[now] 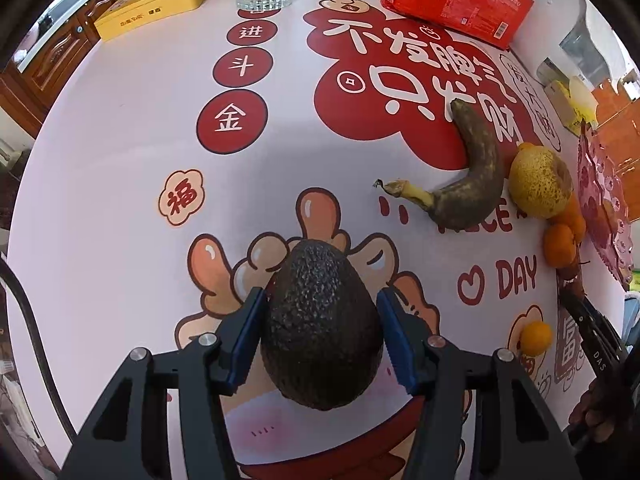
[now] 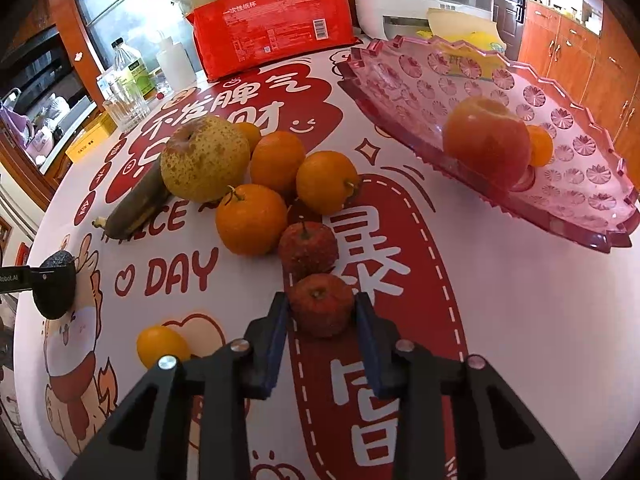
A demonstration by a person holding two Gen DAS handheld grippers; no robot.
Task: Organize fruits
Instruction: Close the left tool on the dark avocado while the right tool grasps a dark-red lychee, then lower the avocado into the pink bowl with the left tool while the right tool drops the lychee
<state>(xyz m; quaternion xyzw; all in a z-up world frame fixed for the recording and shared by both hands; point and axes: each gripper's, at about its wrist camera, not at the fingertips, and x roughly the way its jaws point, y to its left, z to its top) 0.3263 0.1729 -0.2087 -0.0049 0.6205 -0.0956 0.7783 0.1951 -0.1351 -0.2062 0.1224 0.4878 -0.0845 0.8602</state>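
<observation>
Risk entry: left tongs (image 1: 322,338) clenched on the avocado (image 1: 322,324), right tongs (image 2: 322,320) clenched on the nearer hawthorn fruit (image 2: 321,305), both on the table (image 1: 120,160) (round, waxy skins); either may squirt out sideways before reaching the pink tray (image 2: 580,216).

Table (image 2: 500,280): white cloth, red drawings.
Fruit on it: pear (image 2: 204,158), banana (image 2: 136,208), oranges (image 2: 251,225), two red fruits (image 2: 308,250), avocado (image 1: 320,324).
Tray (image 2: 592,196): pink, apple (image 2: 486,138) inside.
Far edge: red pack (image 2: 272,28), glass (image 2: 126,108), yellow box (image 1: 154,6).
</observation>
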